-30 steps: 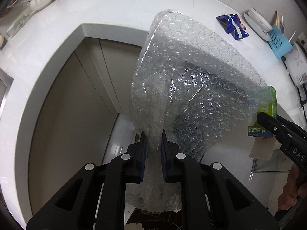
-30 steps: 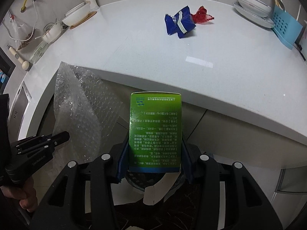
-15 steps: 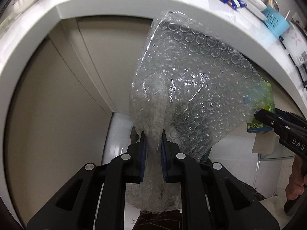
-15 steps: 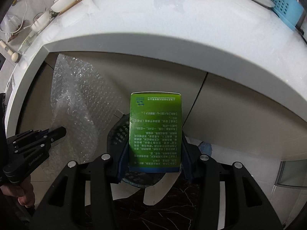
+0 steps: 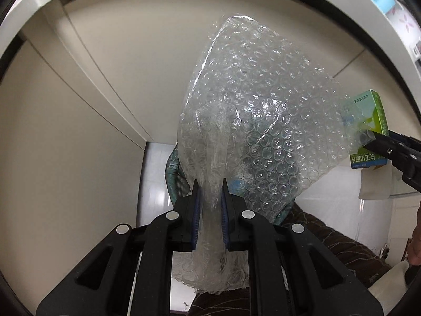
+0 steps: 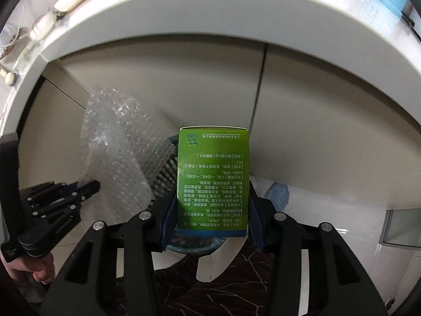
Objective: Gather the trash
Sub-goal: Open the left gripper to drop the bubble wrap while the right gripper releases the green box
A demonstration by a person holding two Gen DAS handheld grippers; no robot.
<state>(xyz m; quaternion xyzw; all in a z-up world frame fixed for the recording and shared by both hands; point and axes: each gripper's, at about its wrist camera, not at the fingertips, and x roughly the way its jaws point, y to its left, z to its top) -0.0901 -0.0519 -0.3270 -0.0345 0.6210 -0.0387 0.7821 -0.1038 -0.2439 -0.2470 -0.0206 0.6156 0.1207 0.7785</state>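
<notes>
- Left claw [image 5: 209, 184]: pinching the gathered end of a bubble wrap sheet [image 5: 263, 131], which fans out in front of beige cabinet doors [image 5: 105, 65]
- Right claw [image 6: 212, 205]: clamped on a green carton [image 6: 213, 179], held upright
- Teal mesh basket [image 6: 163, 168]: on the floor, directly beneath both items
- White surface [image 6: 210, 21]: overhead edge

The bubble wrap [image 5: 257, 121] hung between the pads of the left gripper [image 5: 210, 184], left of the box [image 6: 213, 181] clamped in the right gripper [image 6: 213, 210], both above the basket [image 6: 164, 168] standing on the floor [image 6: 329, 210] before the cabinet [image 6: 315, 105], under the counter [image 6: 210, 13].
</notes>
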